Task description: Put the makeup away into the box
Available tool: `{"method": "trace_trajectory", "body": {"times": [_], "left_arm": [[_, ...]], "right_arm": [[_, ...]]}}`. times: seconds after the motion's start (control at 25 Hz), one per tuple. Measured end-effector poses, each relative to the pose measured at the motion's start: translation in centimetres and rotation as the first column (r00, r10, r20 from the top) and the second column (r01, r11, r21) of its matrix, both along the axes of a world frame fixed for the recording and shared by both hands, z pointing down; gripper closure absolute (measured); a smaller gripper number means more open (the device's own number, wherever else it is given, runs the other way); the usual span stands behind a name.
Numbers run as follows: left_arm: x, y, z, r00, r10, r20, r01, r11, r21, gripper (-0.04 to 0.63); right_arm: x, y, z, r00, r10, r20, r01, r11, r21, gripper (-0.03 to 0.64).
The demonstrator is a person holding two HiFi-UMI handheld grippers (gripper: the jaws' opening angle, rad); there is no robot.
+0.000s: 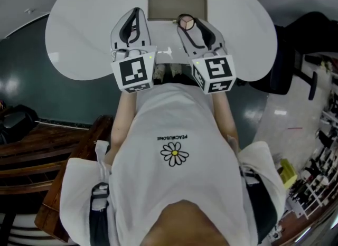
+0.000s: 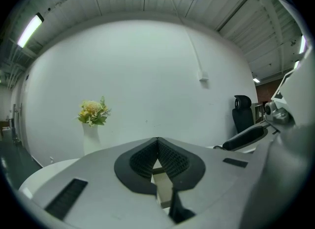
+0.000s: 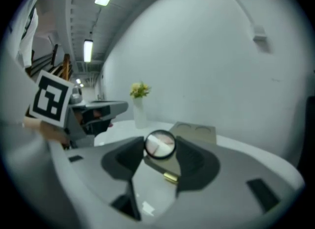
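A khaki box (image 1: pixel 177 2) stands on the round white table (image 1: pixel 79 34) at its far side. My right gripper (image 1: pixel 186 22) hovers just in front of the box, shut on a small round compact (image 1: pixel 186 23) with a pale pink face. In the right gripper view the compact (image 3: pixel 160 145) sits gripped between the dark pads, with the box (image 3: pixel 196 133) right behind it. My left gripper (image 1: pixel 136 12) is held beside it at the left, its jaws together with nothing in them. In the left gripper view its tips (image 2: pixel 157 143) meet, and a strip of the box (image 2: pixel 165 189) shows below them.
A white vase of flowers (image 2: pixel 92 114) stands at the table's far left, also in the right gripper view as the vase (image 3: pixel 139 100). A black office chair (image 2: pixel 242 115) is off to the right of the table. Dark wooden furniture (image 1: pixel 31 144) lies at the left, shelves of small items (image 1: pixel 317 171) at the right.
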State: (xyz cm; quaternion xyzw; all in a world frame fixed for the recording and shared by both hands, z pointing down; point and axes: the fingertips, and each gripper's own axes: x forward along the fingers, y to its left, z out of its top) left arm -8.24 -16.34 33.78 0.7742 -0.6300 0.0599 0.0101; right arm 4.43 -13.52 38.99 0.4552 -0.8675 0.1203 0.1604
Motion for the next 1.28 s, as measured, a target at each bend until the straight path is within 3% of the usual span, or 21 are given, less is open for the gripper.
{"method": "trace_trajectory", "body": {"times": [0.36, 0.52, 0.64, 0.76, 1.0, 1.12, 1.28], "left_arm": [[0.4, 0.1, -0.2, 1.000, 0.000, 0.006, 0.000, 1.000, 0.006, 0.577], [-0.7, 0.5, 0.1, 0.999, -0.034, 0.006, 0.034, 0.999, -0.004, 0.577], [-1.6, 0.8, 0.5, 0.998, -0.064, 0.009, 0.064, 0.998, -0.014, 0.577], [-2.4, 1.0, 0.8, 0.996, -0.089, 0.013, 0.090, 0.996, -0.026, 0.577], [-4.3, 1.6, 1.0, 0.989, -0.148, 0.025, 0.149, 0.988, -0.036, 0.577], [-4.9, 2.0, 0.9, 0.985, -0.170, 0.029, 0.171, 0.985, -0.038, 0.577], [-5.6, 2.3, 0.9, 0.979, -0.200, 0.042, 0.202, 0.979, -0.039, 0.577]], "right_arm": [[-0.3, -0.3, -0.7, 1.000, -0.026, -0.005, 0.026, 0.999, 0.020, 0.394], [-2.2, -2.0, 0.0, 0.995, -0.090, -0.037, 0.090, 0.996, 0.001, 0.394], [-4.2, -4.3, 2.6, 0.977, -0.209, -0.031, 0.207, 0.977, -0.055, 0.394], [-5.9, -6.4, 5.8, 0.934, -0.352, -0.055, 0.342, 0.929, -0.138, 0.394], [-9.0, -8.9, 10.8, 0.821, -0.551, -0.150, 0.492, 0.816, -0.304, 0.394], [-10.1, -9.4, 13.1, 0.767, -0.616, -0.182, 0.520, 0.762, -0.387, 0.393], [-10.3, -9.9, 15.6, 0.696, -0.653, -0.299, 0.497, 0.738, -0.457, 0.394]]}}
